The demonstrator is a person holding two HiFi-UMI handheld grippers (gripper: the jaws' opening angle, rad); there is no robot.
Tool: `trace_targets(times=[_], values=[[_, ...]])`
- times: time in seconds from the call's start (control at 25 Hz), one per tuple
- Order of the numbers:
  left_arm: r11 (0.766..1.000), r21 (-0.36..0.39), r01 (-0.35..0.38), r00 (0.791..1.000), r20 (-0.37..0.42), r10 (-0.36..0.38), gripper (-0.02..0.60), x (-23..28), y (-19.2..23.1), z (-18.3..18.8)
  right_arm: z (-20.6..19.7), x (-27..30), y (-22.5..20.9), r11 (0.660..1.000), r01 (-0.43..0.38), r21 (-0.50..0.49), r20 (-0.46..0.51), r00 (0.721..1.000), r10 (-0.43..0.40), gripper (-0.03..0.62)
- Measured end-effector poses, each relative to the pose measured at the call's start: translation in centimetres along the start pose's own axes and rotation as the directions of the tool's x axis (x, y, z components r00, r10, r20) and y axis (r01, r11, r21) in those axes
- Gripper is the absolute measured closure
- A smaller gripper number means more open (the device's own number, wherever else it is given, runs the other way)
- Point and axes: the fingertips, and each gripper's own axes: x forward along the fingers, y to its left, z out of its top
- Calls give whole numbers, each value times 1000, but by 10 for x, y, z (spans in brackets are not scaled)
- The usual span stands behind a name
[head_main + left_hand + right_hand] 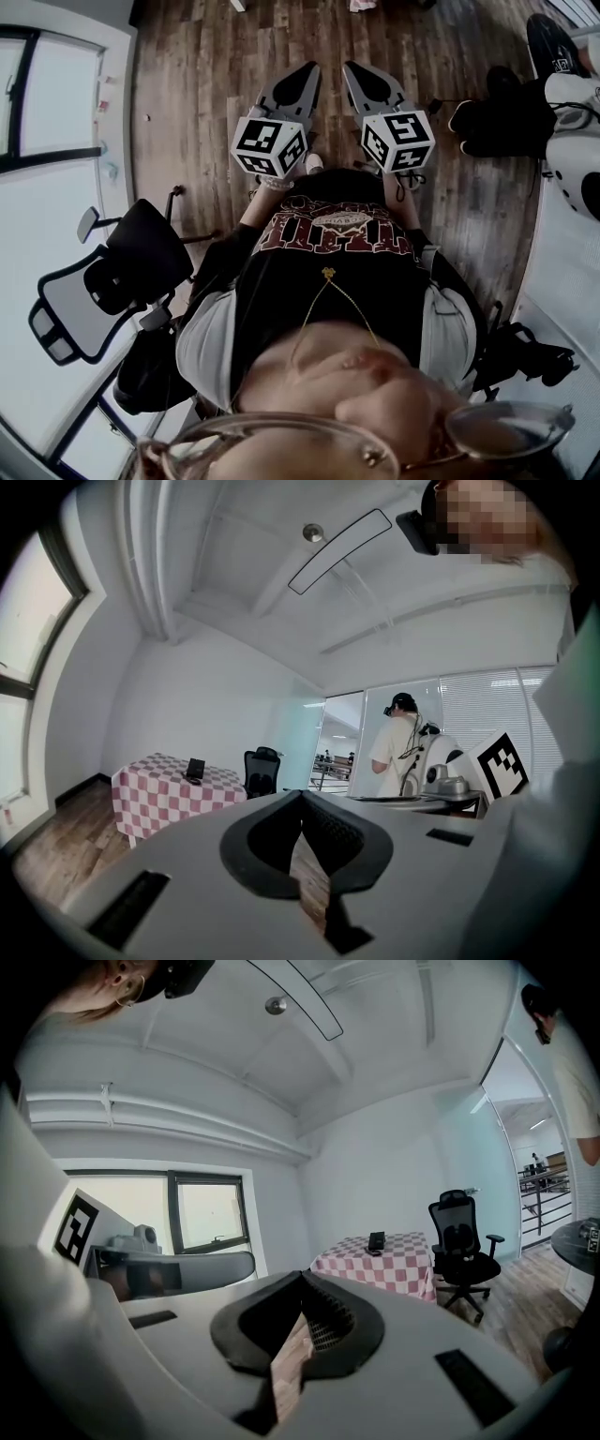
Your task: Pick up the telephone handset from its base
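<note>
The telephone is a small dark set far off on a table with a red-and-white checked cloth; whether its handset lies on the base is too small to tell. The right gripper view shows the same telephone on the table across the room. My left gripper and right gripper are both shut with nothing between the jaws. In the head view they are held side by side over the wooden floor, left gripper and right gripper.
A black office chair stands beside the table, the same chair in the left gripper view. A person with a headset stands by a white machine. Another office chair is at my left, and a white robot at my right.
</note>
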Motion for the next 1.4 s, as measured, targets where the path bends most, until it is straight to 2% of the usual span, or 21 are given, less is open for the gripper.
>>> trace_targets(times=[0.44,0.76,1.4], values=[[1000,-18,-10,1000,-16,10,572,10,35,4,-1,36,0,1000,13,8,-15,1000,-13,577],[1000,-24,-14,1000,-24,13,572,34,57,9,4,65,-16,1000,3,20,-24,1000,-2,577],[999,-31,-42,999,-34,41,572,137,107,27,27,148,-93,999,-33,28,-47,998,34,577]])
